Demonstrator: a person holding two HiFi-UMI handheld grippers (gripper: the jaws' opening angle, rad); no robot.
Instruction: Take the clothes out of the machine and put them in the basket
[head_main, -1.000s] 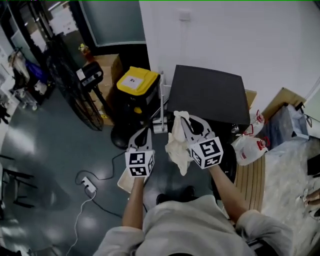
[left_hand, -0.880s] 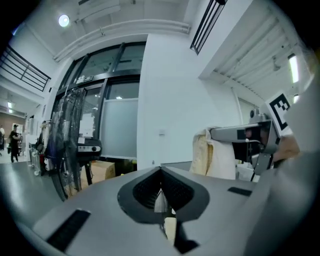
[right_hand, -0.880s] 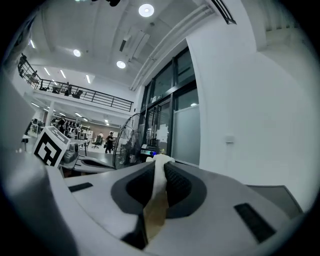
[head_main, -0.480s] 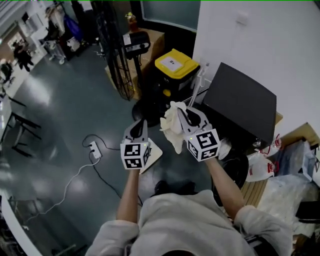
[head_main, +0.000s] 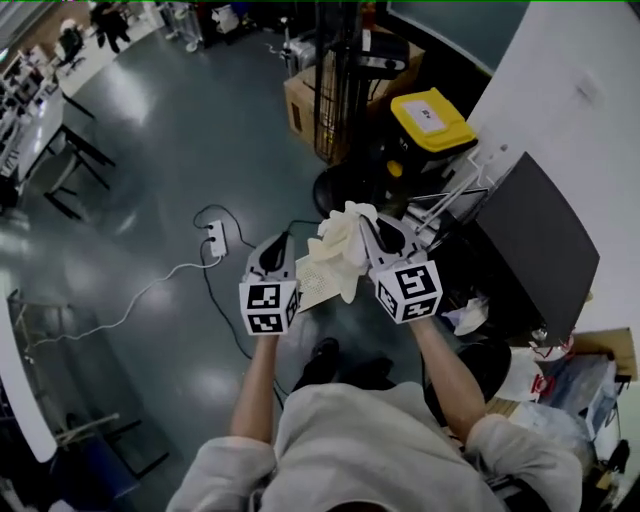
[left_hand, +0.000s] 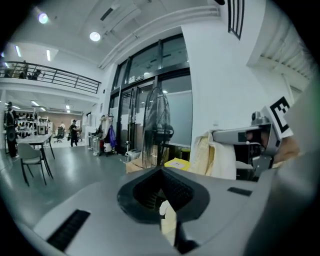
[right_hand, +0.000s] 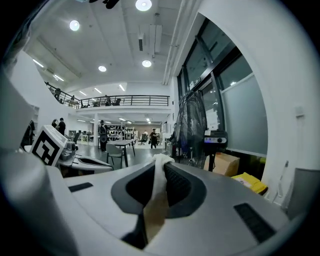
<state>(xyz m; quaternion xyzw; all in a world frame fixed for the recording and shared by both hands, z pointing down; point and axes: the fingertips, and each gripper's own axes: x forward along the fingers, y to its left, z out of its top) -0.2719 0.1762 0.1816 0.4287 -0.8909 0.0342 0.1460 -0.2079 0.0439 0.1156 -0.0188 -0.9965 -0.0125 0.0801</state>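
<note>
One black machine (head_main: 540, 240), right. One yellow-lidded bin (head_main: 430, 112), far. One cream cloth (head_main: 335, 255), mid-air left of the machine; my left gripper (head_main: 277, 242) and right gripper (head_main: 371, 226) both clamp it. One power strip (head_main: 215, 238), head view only.

Operator wears a pale grey short-sleeved top (head_main: 370, 450), loose and unmarked. The sleeve (head_main: 222, 478) hems are wide, and the forearms below them are uncovered. Dark shoes (head_main: 322, 356).

Left gripper (head_main: 276, 246): light grey moulded shell tapering to a narrow tip, with a black inset along its upper face. At the rear is a cube (head_main: 268, 306) with white faces, each carrying a black square marker pattern.

Right gripper (head_main: 371, 230): same build and same colours. Two marker faces of its cube (head_main: 409, 292) show.

In the gripper views, the jaw shells are broad, smooth and grey. The pads (right_hand: 178, 188) are black and ribbed, set in a dark V-shaped recess. Each shell has a narrow black rectangular slot (right_hand: 252, 216) on its outer face.
</note>
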